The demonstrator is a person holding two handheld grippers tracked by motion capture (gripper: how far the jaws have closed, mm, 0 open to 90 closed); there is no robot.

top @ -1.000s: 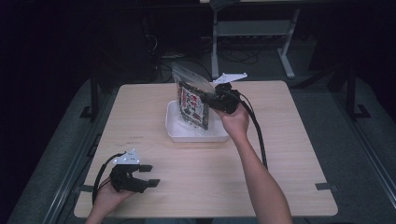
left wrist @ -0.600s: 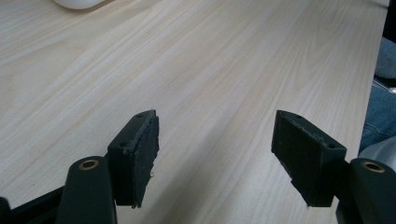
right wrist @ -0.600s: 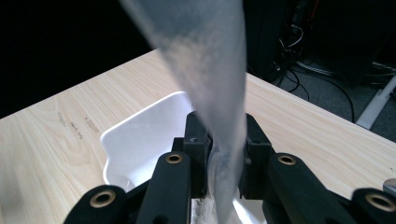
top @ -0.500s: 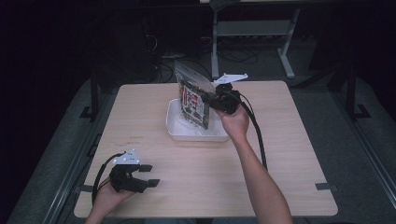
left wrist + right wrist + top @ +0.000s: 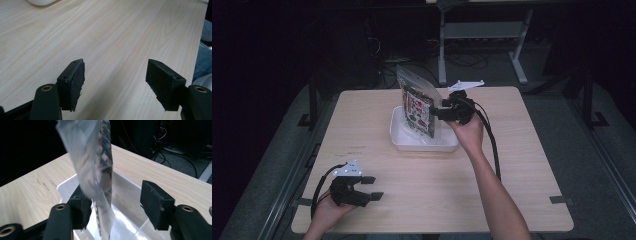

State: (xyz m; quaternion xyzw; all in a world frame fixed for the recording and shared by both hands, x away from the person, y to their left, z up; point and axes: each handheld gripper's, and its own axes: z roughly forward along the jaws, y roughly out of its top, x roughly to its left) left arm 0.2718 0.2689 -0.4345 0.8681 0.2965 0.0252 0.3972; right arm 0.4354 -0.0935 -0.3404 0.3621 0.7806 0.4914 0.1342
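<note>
My right gripper [image 5: 438, 111] has its jaws apart around the clear plastic bag [image 5: 418, 102]; the bag leans on one pad, the other pad stands clear, so I judge it is only steadied upright, not clamped. The bag stands with its foot in the white tray [image 5: 397, 137] at the table's [image 5: 522, 165] middle. It is glossy, with a printed red, green and black packet inside. My left gripper [image 5: 370, 188] rests near the front-left corner, jaws wide apart, holding nothing.
</note>
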